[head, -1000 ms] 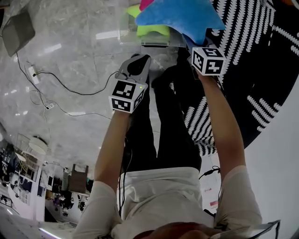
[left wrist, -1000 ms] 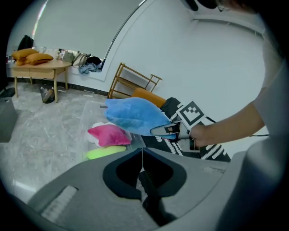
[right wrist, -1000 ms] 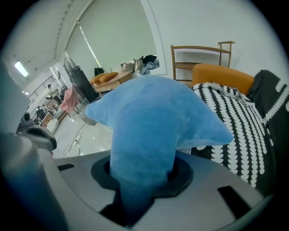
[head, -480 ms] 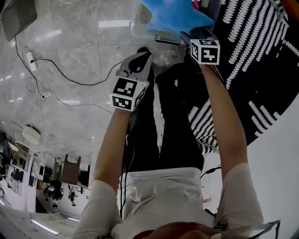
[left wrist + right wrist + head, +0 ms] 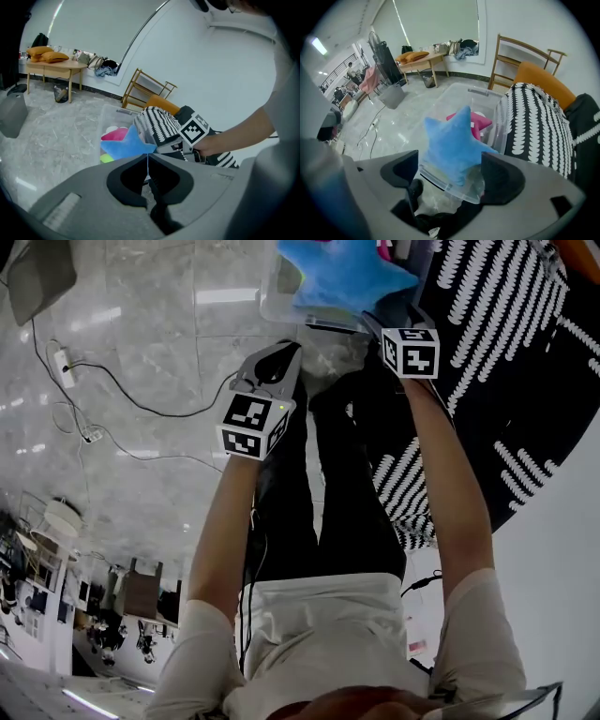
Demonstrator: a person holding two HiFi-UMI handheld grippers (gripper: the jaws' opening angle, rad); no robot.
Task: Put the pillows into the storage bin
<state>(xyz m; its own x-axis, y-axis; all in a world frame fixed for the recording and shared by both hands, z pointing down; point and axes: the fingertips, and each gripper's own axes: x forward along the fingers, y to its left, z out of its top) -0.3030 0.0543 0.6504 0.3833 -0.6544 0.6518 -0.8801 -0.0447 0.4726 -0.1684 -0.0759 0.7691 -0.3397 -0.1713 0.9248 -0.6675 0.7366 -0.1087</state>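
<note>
A blue star pillow (image 5: 454, 145) lies at the near rim of the clear storage bin (image 5: 454, 101), on top of a pink pillow (image 5: 482, 123); a green one (image 5: 107, 158) shows beneath. My right gripper (image 5: 450, 161) hangs just above the star. Its jaws have just been opening and stand wide, and the star lies under the gap with neither pad touching it. In the head view the star (image 5: 342, 273) fills the bin (image 5: 272, 306) at the top, and the right gripper (image 5: 375, 322) is at its near edge. My left gripper (image 5: 277, 362) hovers left of it, shut and empty (image 5: 147, 157).
A black-and-white patterned sofa (image 5: 506, 352) borders the bin on the right. A cable (image 5: 122, 395) and a power strip (image 5: 64, 362) lie on the marble floor to the left. A wooden rack (image 5: 520, 51) stands behind the bin. The person's legs (image 5: 328, 484) are below the grippers.
The right gripper has let go of the blue star, which has dropped from its raised position down onto the bin. Both grippers have shifted slightly, the right one downward.
</note>
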